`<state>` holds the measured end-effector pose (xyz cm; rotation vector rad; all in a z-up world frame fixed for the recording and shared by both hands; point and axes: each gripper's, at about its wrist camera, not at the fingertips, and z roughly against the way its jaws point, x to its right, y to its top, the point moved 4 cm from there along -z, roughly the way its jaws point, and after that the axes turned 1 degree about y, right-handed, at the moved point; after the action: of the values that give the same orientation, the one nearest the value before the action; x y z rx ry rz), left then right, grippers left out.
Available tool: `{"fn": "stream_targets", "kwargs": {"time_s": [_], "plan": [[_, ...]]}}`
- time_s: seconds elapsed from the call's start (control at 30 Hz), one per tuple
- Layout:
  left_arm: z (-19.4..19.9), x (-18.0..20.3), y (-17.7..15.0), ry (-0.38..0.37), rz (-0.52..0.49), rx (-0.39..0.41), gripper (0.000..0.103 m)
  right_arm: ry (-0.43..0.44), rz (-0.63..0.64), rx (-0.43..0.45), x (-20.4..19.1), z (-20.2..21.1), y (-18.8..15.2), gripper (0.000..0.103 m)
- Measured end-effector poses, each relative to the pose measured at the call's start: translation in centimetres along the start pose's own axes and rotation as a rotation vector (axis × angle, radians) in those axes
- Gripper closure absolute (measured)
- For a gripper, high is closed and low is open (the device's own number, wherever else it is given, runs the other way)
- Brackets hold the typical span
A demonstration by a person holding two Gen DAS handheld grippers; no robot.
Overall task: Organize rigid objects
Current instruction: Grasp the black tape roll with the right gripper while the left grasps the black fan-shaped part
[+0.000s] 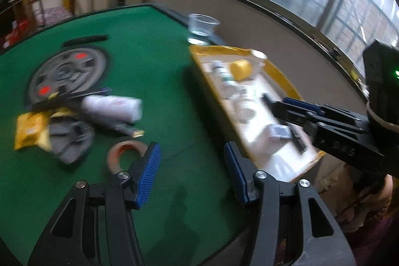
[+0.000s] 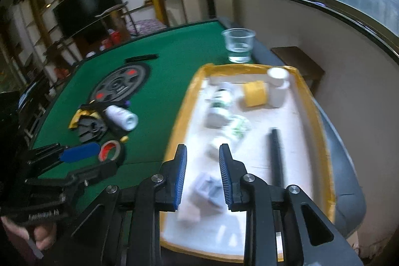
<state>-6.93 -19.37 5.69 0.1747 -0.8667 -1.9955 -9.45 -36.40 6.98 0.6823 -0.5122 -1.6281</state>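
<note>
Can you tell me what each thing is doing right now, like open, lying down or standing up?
left hand-held gripper: open, empty
right hand-held gripper: open, empty
clear cup: upright on the table
white bottle: lying on the table
tape roll: lying flat
yellow tape: in the tray
tray: holding several things

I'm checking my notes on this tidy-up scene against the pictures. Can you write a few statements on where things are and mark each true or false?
1. The yellow tape roll lies inside the tray. True.
2. The clear plastic cup stands in the tray. False: it stands on the green table, just beyond the tray's far end.
3. The left tool is open with nothing between its fingers. True.
4. The red-lined tape roll is in the tray. False: it lies on the green table, beside the left tool.
5. A long black stick lies in the tray. True.
</note>
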Motion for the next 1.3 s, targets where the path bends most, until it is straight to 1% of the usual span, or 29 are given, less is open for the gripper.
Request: {"fn": "stream_targets", "kwargs": {"time_s": [0.13,0.2,0.27,0.3,0.33,0.4,0.47,0.53,0.73,0.77,0.97,1.03,1.13,1.3], "plan": [[2.0,-4.7,-1.4,0.079,0.049,0.033,0.051,0.039,0.056,-0.021,-3.3,-1.2,-0.5,0.079],[2.7,-7.2,-2.1,0.106,0.087,0.043,0.051,0.071,0.085,-0.036,-5.2,-1.8,-0.8,0.079],[3.2,-9.6,-2.8,0.14,0.119,0.054,0.051,0.115,0.111,-0.056,-7.1,-2.7,-1.4,0.069],[3.4,-10.6,-3.1,0.16,0.131,0.059,0.051,0.142,0.125,-0.074,-8.2,-3.5,-1.8,0.061],[3.7,-11.6,-3.4,0.179,0.145,0.063,0.051,0.153,0.131,-0.083,-8.8,-3.8,-2.1,0.057],[3.7,-13.5,-4.0,0.195,0.184,0.069,0.051,0.171,0.162,-0.115,-10.5,-5.0,-2.8,0.057],[3.5,-15.1,-4.5,0.177,0.239,0.07,0.051,0.167,0.194,-0.139,-11.6,-6.1,-3.4,0.057],[2.9,-16.2,-5.0,0.165,0.273,0.062,0.051,0.168,0.205,-0.159,-12.5,-7.1,-3.7,0.057],[1.2,-18.2,-6.3,0.11,0.377,0.026,0.051,0.139,0.217,-0.168,-13.1,-8.5,-3.9,0.055],[1.4,-18.2,-6.4,0.102,0.388,0.04,0.051,0.137,0.219,-0.175,-13.1,-8.9,-4.0,0.055],[1.7,-18.6,-6.8,0.081,0.405,0.051,0.051,0.13,0.234,-0.2,-14.1,-10.4,-3.8,0.055],[1.7,-18.7,-6.9,0.074,0.41,0.054,0.051,0.114,0.247,-0.2,-14.4,-11.0,-3.6,0.049],[1.7,-18.6,-6.8,0.077,0.398,0.049,0.051,0.096,0.271,-0.204,-14.7,-11.7,-3.6,0.047],[1.7,-18.3,-6.6,0.067,0.385,0.046,0.051,0.099,0.27,-0.171,-14.6,-11.8,-3.3,0.047]]}}
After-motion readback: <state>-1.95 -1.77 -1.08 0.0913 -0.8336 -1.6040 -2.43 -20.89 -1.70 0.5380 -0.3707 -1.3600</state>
